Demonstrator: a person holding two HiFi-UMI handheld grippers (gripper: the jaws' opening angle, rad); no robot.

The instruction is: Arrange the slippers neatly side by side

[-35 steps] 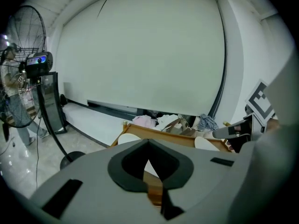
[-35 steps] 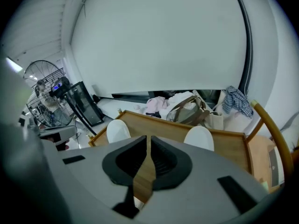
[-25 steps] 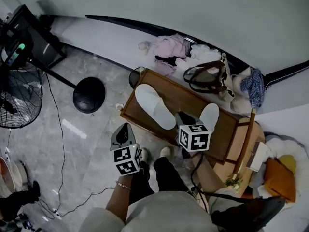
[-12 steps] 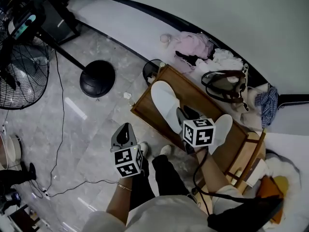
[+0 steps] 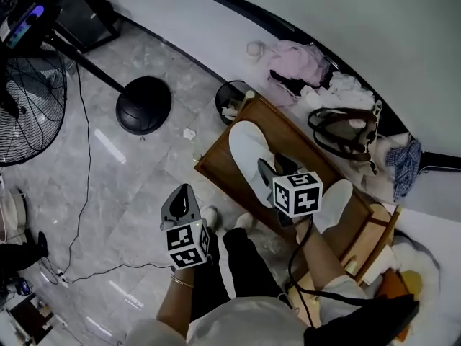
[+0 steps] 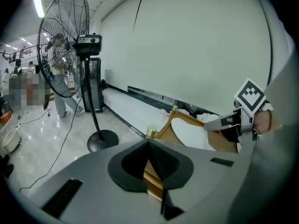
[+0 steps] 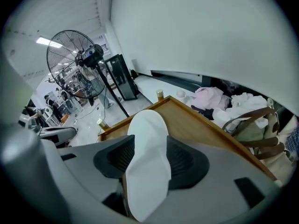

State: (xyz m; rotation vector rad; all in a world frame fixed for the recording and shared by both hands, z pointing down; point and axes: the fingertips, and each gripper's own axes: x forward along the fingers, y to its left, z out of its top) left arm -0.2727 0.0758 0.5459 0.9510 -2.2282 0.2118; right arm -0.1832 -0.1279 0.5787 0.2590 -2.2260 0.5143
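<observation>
1. The counter (image 5: 213, 166), a low wooden one with a raised rim, stands on a grey tiled floor (image 5: 108, 186).
2. One white slipper (image 5: 248, 150) lies flat on the counter's end nearer the fan (image 5: 25, 110), sole up or top up I cannot tell.
3. The right gripper (image 5: 268, 173) hangs over that slipper's near end and points steeply down. Its fingers have just been opening and stand wide, one on each side of the slipper (which fills most of the gap between them); they do not clamp it.
4. The other slipper (image 5: 334, 202) lies at the counter's opposite end, partly hidden behind the right gripper's marker cube. The two slippers are well apart and lie at different angles.
5. The left gripper (image 5: 181, 197) hovers above the floor, just beside the counter's near edge. Its fingers meet at the tips with nothing between them.
6. Past the counter, by the wall, lie a heap of clothes (image 5: 299, 58) and a brown-handled bag (image 5: 347, 130).
</observation>
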